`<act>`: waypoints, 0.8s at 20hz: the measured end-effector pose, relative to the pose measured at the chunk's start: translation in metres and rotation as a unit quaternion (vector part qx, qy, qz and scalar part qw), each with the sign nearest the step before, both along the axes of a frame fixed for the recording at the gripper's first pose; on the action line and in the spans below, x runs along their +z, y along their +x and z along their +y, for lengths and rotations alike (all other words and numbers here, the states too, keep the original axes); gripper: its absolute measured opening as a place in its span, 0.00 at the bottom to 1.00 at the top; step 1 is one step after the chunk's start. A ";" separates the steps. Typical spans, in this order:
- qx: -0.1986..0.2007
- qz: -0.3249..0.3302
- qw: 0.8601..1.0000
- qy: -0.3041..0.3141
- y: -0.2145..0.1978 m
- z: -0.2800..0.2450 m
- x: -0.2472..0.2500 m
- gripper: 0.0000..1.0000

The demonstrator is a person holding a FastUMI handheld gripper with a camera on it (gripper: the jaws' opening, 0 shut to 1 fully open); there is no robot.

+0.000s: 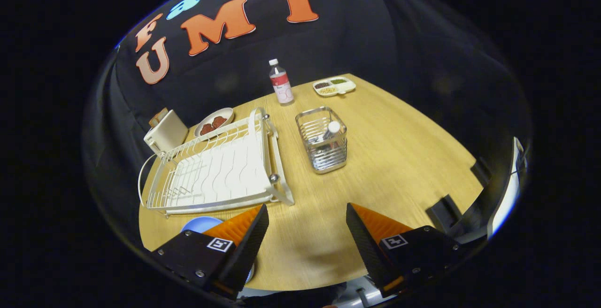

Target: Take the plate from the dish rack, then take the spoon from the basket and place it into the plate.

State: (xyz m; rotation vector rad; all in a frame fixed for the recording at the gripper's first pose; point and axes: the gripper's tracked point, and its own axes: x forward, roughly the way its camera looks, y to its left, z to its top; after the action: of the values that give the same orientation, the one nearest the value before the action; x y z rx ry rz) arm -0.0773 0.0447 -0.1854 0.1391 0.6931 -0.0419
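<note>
Two fingers of the gripper [307, 226] stand wide apart with nothing between them, only bare tabletop showing in the gap. They hang above the near part of the light wooden table [399, 167].

Round blue plate [199, 224]: lies flat on the table just beside the left finger, partly hidden under it, and just on the near side of the rack. It is out of the rack.

White wire dish rack with a white ribbed drain tray [220, 169]: stands ahead of the left finger; its slots hold no dish.

Square basket of shiny metal wire [322, 144]: stands upright beyond the gap between the fingers, just beside the rack's right rail but apart from it. A spoon with a pale handle end [332, 128] stands inside it, handle end above the rim; its bowl cannot be made out through the wires.

Farther items, all beyond the rack and basket:
- clear plastic bottle with a white cap and a red label [281, 82], upright;
- white divided tray holding dark, green and yellowish contents [334, 86], to the right of the bottle;
- shallow pale bowl with reddish-brown pieces [214, 122], touching or just behind the rack's far edge;
- cream box-shaped appliance [165, 133] at the rack's far left corner.
</note>
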 end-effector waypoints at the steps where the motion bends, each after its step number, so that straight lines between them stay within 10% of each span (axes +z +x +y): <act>1: 0.002 -0.009 1.000 -0.012 0.010 -0.007 0.006 0.99; 9: 0.029 -0.072 0.994 -0.076 0.074 -0.045 0.035 0.96; 16: 0.094 -0.067 0.989 -0.095 0.095 -0.041 0.019 0.41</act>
State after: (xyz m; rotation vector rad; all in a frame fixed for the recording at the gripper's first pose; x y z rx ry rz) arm 0.0176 0.0042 -0.1659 -0.1055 0.5619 0.0808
